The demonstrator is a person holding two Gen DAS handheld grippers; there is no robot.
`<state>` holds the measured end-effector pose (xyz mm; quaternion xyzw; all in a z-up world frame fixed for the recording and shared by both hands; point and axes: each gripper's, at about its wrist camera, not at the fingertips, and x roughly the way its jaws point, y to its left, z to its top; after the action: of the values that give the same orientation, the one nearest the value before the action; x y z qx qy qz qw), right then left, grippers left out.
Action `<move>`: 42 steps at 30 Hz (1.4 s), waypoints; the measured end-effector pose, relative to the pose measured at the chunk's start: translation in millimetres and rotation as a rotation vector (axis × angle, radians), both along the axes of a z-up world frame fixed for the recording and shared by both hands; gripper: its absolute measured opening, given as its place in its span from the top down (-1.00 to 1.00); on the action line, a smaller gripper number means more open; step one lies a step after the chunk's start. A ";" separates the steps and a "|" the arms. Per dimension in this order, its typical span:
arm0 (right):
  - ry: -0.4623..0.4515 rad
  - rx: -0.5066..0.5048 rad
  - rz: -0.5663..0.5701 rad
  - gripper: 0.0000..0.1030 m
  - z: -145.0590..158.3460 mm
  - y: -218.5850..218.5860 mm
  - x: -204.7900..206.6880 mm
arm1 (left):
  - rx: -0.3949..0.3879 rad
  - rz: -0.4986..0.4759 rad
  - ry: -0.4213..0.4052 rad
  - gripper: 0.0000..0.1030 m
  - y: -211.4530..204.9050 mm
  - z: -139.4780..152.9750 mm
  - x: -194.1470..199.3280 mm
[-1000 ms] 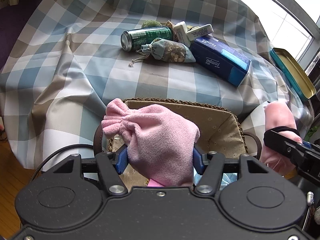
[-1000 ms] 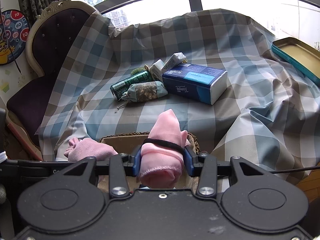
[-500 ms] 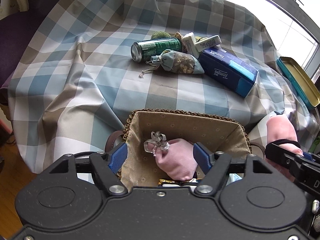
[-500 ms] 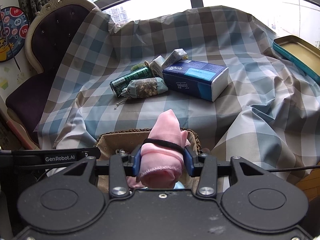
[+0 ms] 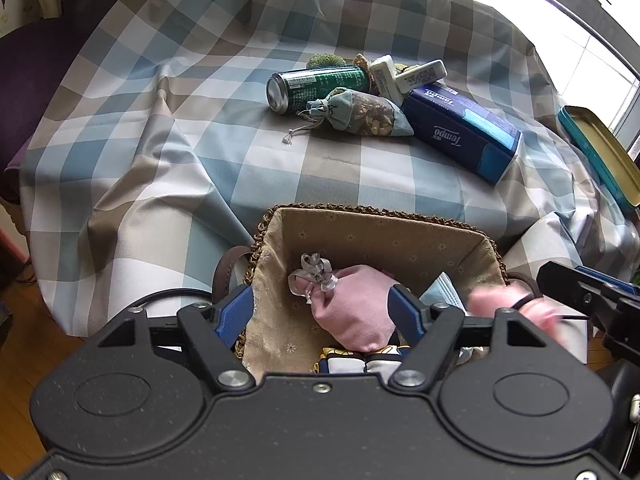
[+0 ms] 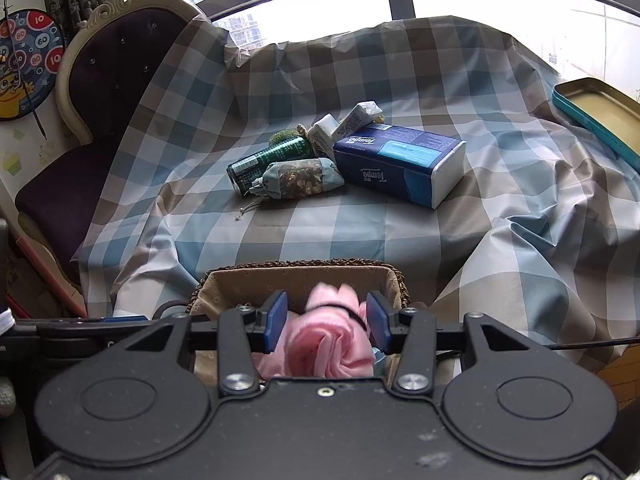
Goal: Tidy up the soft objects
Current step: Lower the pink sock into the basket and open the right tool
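A lined wicker basket (image 5: 380, 212) (image 6: 300, 264) stands at the near edge of the checked cloth. In it lies a pink pouch (image 5: 352, 320) tied with a grey ribbon. My left gripper (image 5: 320, 308) hangs over it with its jaws opening; the pads stand clear of the pouch on both sides. My right gripper (image 6: 327, 316) is over the basket's right end, jaws opening. A pink rolled cloth (image 6: 332, 348) (image 5: 508, 308) with a black band is blurred and tipped down between its pads, which no longer press on it. A light blue mask (image 5: 444, 292) also lies in the basket.
Farther back on the cloth lie a green can (image 5: 316, 84), a drawstring sachet (image 5: 360, 114), small white packs (image 5: 404, 76) and a blue tissue pack (image 5: 460, 128). A teal tin lid (image 5: 596, 152) sits at the right edge. A dark chair (image 6: 108, 92) stands left.
The left jaws parted and the pink pouch dropped into the basket. The right jaws have just widened, and the pink roll has tipped down from between them.
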<state>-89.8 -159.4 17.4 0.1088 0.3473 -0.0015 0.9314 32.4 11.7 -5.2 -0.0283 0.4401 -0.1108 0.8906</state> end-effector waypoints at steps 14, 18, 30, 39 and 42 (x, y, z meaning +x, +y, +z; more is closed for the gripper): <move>0.003 0.005 -0.012 0.05 -0.7 -2.8 -0.3 | 0.003 -0.003 0.000 -0.36 0.0 -0.5 -2.4; 0.004 0.007 -0.011 0.05 -1.0 -3.0 -1.2 | 0.005 -0.003 0.002 -0.37 -0.7 -0.6 -3.3; 0.014 0.009 -0.012 0.02 -4.3 -2.7 -1.1 | 0.032 0.008 -0.010 -0.38 -2.0 0.7 -4.0; 0.042 0.001 -0.005 0.00 -9.4 -1.6 1.2 | 0.068 0.017 -0.026 -0.39 -2.5 0.0 -4.7; 0.057 -0.004 0.000 -0.01 -12.2 -0.9 3.2 | 0.072 0.015 -0.020 -0.39 -2.2 -2.0 -3.8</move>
<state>-86.5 -160.3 5.2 0.1068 0.3737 -0.0053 0.9214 28.6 9.5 -7.2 0.0017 0.4346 -0.0883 0.8963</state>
